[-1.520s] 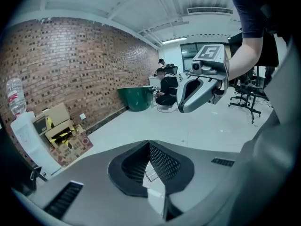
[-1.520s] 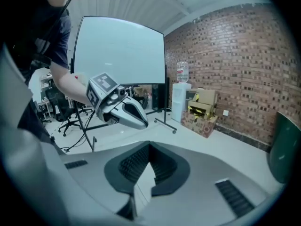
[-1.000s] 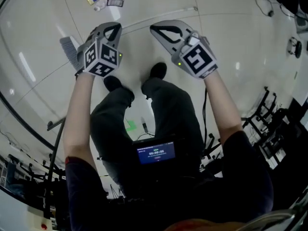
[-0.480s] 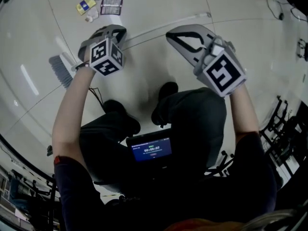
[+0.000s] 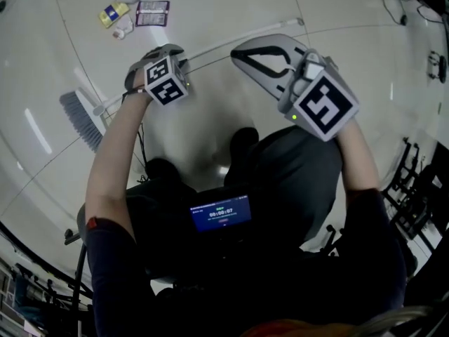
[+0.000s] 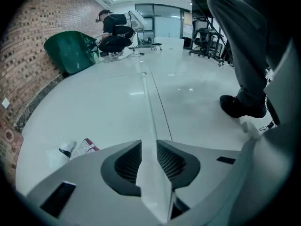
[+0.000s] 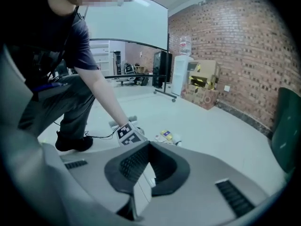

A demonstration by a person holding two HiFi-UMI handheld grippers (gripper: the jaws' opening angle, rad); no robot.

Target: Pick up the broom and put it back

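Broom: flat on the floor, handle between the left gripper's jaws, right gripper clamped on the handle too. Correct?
Not quite. The right gripper is shut on nothing, clear of the handle; the right gripper view shows it. The rest holds: the broom lies flat on the floor, its handle between the opening jaws of the left gripper.
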